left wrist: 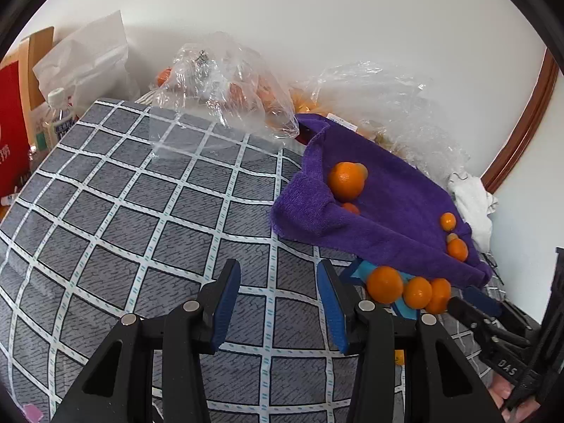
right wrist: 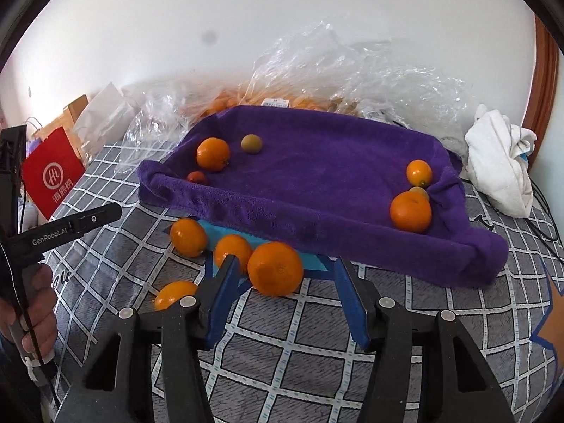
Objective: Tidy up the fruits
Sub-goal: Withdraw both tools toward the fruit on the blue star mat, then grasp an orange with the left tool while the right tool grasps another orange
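A tray lined with a purple towel point(right wrist: 317, 190) sits on a checked grey cloth; it also shows in the left wrist view point(left wrist: 387, 204). It holds several oranges point(right wrist: 212, 153) and small fruits point(right wrist: 251, 143). Several oranges lie loose on the cloth in front of it. My right gripper point(right wrist: 285, 275) is open, its jaws either side of the largest loose orange point(right wrist: 275, 268), not touching. My left gripper point(left wrist: 278, 275) is open and empty over bare cloth, left of the loose oranges point(left wrist: 385, 284).
Clear plastic bags with more oranges point(right wrist: 282, 81) lie behind the tray. A white cloth point(right wrist: 500, 162) lies at the right. A red bag point(right wrist: 53, 176) and white paper bags point(left wrist: 88, 60) stand at the left. Blue tray legs point(right wrist: 225, 268) show under the towel.
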Demonstrator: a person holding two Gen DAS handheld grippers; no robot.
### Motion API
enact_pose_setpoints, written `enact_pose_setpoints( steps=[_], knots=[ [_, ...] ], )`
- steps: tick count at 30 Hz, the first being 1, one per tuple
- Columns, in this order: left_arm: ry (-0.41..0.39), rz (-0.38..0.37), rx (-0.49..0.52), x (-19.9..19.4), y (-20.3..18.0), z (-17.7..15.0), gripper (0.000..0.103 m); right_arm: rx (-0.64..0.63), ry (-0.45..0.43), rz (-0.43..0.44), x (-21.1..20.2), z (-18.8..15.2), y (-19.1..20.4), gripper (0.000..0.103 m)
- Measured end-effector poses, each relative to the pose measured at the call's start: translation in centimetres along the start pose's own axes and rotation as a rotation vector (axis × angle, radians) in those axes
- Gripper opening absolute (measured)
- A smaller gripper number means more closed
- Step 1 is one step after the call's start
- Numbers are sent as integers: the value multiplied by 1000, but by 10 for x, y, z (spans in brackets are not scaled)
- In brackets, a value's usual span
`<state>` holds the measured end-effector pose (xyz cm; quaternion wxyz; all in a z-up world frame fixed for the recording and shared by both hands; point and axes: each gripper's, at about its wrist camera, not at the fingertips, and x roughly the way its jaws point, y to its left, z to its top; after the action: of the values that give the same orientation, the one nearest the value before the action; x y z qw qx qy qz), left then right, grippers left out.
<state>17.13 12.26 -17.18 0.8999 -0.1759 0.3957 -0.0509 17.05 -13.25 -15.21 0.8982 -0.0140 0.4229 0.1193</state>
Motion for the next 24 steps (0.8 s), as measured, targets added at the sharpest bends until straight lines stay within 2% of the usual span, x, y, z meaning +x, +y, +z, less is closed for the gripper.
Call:
enact_pose_setpoints(
  steps=[4, 5, 8, 13, 17, 19, 20, 22, 24],
  knots=[
    [27, 25, -6, 5, 1, -6, 44, -33, 30, -28, 17, -2, 5, 56],
    [30, 21, -5, 6, 0, -7, 45, -38, 41, -30, 22, -3, 5, 54],
    [23, 18, 2, 5, -1, -7, 46, -36, 66, -12, 34, -6, 3, 39],
    [31, 39, 10, 9, -3, -10, 47, -28, 2, -41, 12, -11, -7, 39],
    [18, 68, 52, 11, -9, -13, 51, -8, -27, -117, -3, -20, -35, 39],
    [19, 84, 77, 11, -14, -14, 52, 1, -22, -158, -6, -24, -51, 39],
    [23, 80, 81, 12, -14, -14, 56, 17, -15, -165, -6, -26, -58, 39],
    [34, 63, 87, 14, -15, -13, 61, 52, 7, -147, -4, -30, -72, 39],
    [40, 70, 95, 16, -17, -14, 62, 66, 15, -146, -2, -33, -78, 39]
  ],
)
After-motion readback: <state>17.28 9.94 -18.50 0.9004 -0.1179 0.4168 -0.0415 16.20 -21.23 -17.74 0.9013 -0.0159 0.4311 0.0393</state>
